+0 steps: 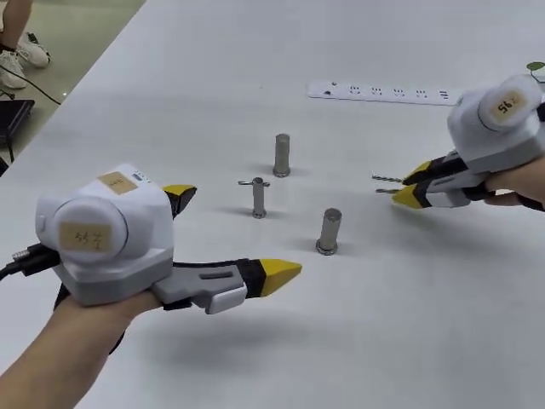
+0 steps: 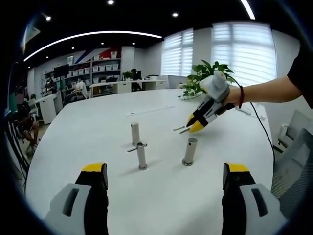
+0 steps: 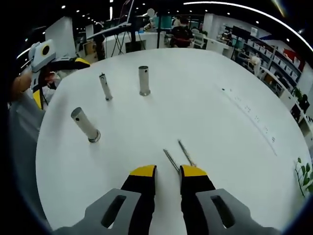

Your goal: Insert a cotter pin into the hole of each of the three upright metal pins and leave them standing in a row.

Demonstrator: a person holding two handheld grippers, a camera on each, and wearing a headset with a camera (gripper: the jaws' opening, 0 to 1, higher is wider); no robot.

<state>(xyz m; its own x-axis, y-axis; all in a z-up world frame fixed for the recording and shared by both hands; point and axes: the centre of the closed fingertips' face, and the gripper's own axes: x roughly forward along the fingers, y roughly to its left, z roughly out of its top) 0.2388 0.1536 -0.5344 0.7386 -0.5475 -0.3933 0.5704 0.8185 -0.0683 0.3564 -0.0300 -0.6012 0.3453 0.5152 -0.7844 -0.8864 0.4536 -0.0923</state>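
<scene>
Three metal pins [image 1: 282, 155] stand upright on the white worktop [image 1: 255, 358], set in a loose triangle rather than a row. The middle pin [image 1: 259, 203] has a cotter pin [image 1: 249, 181] through its hole near the top. To their right hovers the right gripper [image 1: 398, 189], jaws narrowed onto a second cotter pin [image 1: 385, 181] whose legs point toward the pins. The left gripper [image 1: 232, 232] hangs just beside them, jaws spread wide around nothing. A power strip [image 1: 383, 91] lies beyond.

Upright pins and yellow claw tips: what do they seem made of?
The upright pins look like bare steel or similar metal: grey, dull sheen. The yellow claw tips look like matte plastic or rubber: flat, even colour; I cannot tell which.
</scene>
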